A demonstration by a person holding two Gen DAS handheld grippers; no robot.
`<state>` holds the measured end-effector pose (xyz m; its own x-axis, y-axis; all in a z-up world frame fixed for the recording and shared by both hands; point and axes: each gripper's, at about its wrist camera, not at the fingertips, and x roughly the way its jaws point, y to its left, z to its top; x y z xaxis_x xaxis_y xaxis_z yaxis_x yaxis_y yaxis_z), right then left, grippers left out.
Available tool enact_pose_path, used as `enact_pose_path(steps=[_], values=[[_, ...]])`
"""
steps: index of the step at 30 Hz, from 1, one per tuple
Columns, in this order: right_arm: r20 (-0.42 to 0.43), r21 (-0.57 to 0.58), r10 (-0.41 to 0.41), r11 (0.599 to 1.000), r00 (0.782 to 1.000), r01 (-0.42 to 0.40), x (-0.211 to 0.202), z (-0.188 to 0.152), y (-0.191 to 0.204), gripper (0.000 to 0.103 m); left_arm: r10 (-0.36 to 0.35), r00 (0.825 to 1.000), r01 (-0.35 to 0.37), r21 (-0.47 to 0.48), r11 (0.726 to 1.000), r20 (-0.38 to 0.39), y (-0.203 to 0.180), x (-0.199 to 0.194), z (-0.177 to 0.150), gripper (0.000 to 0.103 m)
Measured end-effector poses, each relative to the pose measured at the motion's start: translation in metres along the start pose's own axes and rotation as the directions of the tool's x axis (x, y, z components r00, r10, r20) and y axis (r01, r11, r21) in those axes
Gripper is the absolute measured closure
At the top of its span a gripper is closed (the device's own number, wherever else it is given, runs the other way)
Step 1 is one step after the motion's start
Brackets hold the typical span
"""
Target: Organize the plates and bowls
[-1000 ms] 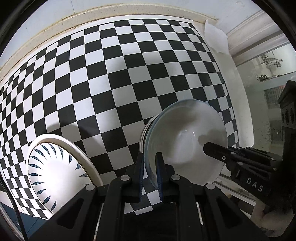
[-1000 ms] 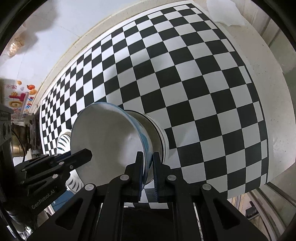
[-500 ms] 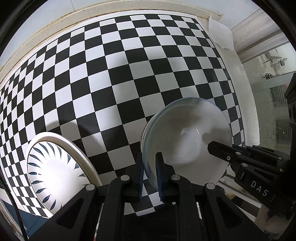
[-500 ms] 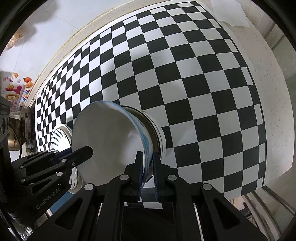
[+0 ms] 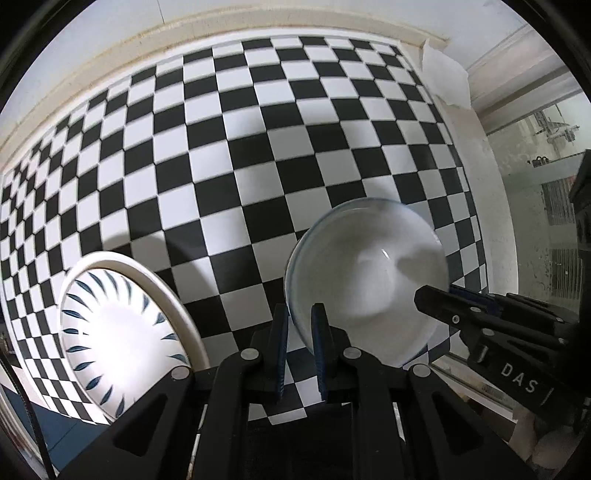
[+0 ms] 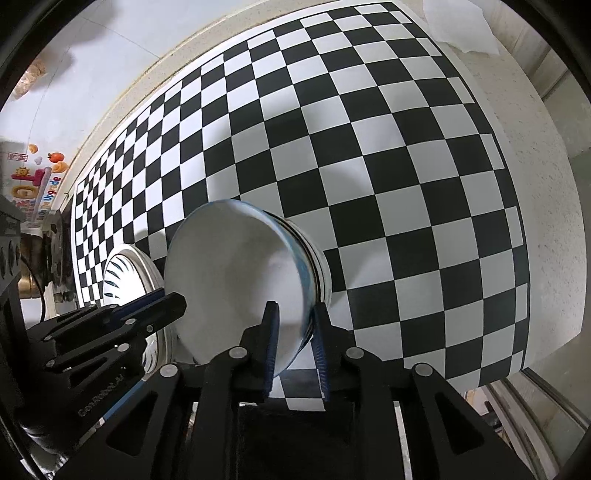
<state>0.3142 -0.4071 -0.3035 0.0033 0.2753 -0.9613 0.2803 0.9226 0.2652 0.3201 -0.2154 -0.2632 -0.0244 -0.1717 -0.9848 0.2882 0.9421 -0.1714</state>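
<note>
A white bowl with a blue rim (image 5: 369,280) sits nested in another white bowl (image 6: 317,258) on the checkered cloth. My left gripper (image 5: 299,332) is shut on the near left rim of the top bowl. My right gripper (image 6: 293,332) straddles the bowl's opposite rim (image 6: 236,273) with its jaws now apart. It also shows in the left wrist view (image 5: 458,306). A white plate with blue leaf marks (image 5: 118,332) lies to the left of the bowls and also shows in the right wrist view (image 6: 125,273).
The black and white checkered cloth (image 5: 258,147) covers the counter. A crumpled white tissue (image 5: 443,77) lies at the far right corner. A wall (image 5: 110,33) borders the far side. The counter's right edge (image 6: 546,229) drops off beside glass.
My right gripper's jaws have opened on the bowl rim. The bowl has settled lower into the bowl beneath it. Both cameras have drifted slightly.
</note>
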Motion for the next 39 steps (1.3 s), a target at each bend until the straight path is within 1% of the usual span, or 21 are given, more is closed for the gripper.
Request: enact_pose_path(steps=[3,5,9,10,11,12,14,16,17,18,19,22,25,26,29,33,36,39], values=[[0.017,-0.010,0.002,1.000,1.000,-0.002,-0.008,-0.006,0.002,0.082,0.019,0.999,-0.020,0.011,1.000,0.048,-0.003,-0.018,-0.007,0.092],[0.037,-0.025,-0.011,1.000,0.999,0.012,-0.018,-0.012,0.006,0.082,0.028,0.997,-0.029,0.016,0.999,0.078,-0.004,-0.030,-0.011,0.092],[0.107,-0.065,-0.028,0.997,0.994,0.035,-0.049,-0.031,0.018,0.080,0.030,0.989,-0.033,0.018,0.999,0.144,-0.004,-0.061,-0.029,0.090],[0.131,-0.072,-0.031,0.997,0.991,0.041,-0.059,-0.038,0.022,0.077,0.036,0.984,-0.039,0.011,0.999,0.175,-0.003,-0.073,-0.036,0.089],[0.145,-0.076,-0.033,0.996,0.989,0.045,-0.066,-0.042,0.024,0.074,0.041,0.979,-0.044,0.010,0.999,0.199,-0.003,-0.081,-0.041,0.086],[0.167,-0.084,-0.035,0.995,0.985,0.050,-0.076,-0.049,0.028,0.070,0.040,0.975,-0.044,0.011,0.999,0.220,-0.003,-0.089,-0.046,0.084],[0.207,-0.100,-0.041,0.993,0.977,0.063,-0.093,-0.062,0.035,0.062,0.039,0.964,-0.043,0.009,0.999,0.263,-0.002,-0.106,-0.057,0.075],[0.241,-0.119,-0.052,0.989,0.969,0.083,-0.109,-0.076,0.043,0.044,0.033,0.957,-0.039,0.014,0.999,0.287,-0.001,-0.118,-0.065,0.071],[0.256,-0.131,-0.056,0.987,0.965,0.092,-0.118,-0.085,0.047,0.039,0.031,0.954,-0.037,0.014,0.999,0.299,0.000,-0.125,-0.071,0.069],[0.261,-0.138,-0.057,0.986,0.964,0.096,-0.123,-0.088,0.051,0.030,0.027,0.951,-0.034,0.016,0.999,0.307,0.001,-0.130,-0.075,0.067],[0.269,-0.148,-0.056,0.984,0.961,0.099,-0.129,-0.095,0.054,0.025,0.024,0.948,-0.031,0.016,0.999,0.318,0.002,-0.136,-0.081,0.065],[0.296,-0.155,-0.064,0.981,0.953,0.114,-0.144,-0.111,0.061,0.021,0.018,0.941,-0.026,0.018,0.999,0.339,0.002,-0.150,-0.092,0.057],[0.337,-0.146,-0.078,0.980,0.938,0.133,-0.161,-0.127,0.063,0.019,0.027,0.928,-0.038,0.020,0.999,0.372,0.004,-0.167,-0.105,0.055],[0.350,-0.141,-0.084,0.980,0.933,0.141,-0.167,-0.132,0.064,0.019,0.029,0.926,-0.039,0.020,0.999,0.376,0.004,-0.170,-0.107,0.053],[0.381,-0.131,-0.089,0.980,0.920,0.149,-0.182,-0.143,0.065,0.018,0.037,0.916,-0.050,0.022,0.999,0.399,0.005,-0.183,-0.116,0.052],[0.413,-0.132,-0.098,0.977,0.905,0.166,-0.199,-0.156,0.071,0.016,0.040,0.908,-0.056,0.027,0.998,0.417,0.006,-0.195,-0.125,0.052],[0.436,-0.142,-0.113,0.971,0.893,0.192,-0.208,-0.164,0.076,0.015,0.029,0.904,-0.049,0.035,0.998,0.426,0.005,-0.201,-0.130,0.052],[0.440,-0.146,-0.110,0.970,0.891,0.192,-0.213,-0.169,0.080,0.015,0.026,0.898,-0.049,0.041,0.998,0.438,0.003,-0.205,-0.132,0.052]])
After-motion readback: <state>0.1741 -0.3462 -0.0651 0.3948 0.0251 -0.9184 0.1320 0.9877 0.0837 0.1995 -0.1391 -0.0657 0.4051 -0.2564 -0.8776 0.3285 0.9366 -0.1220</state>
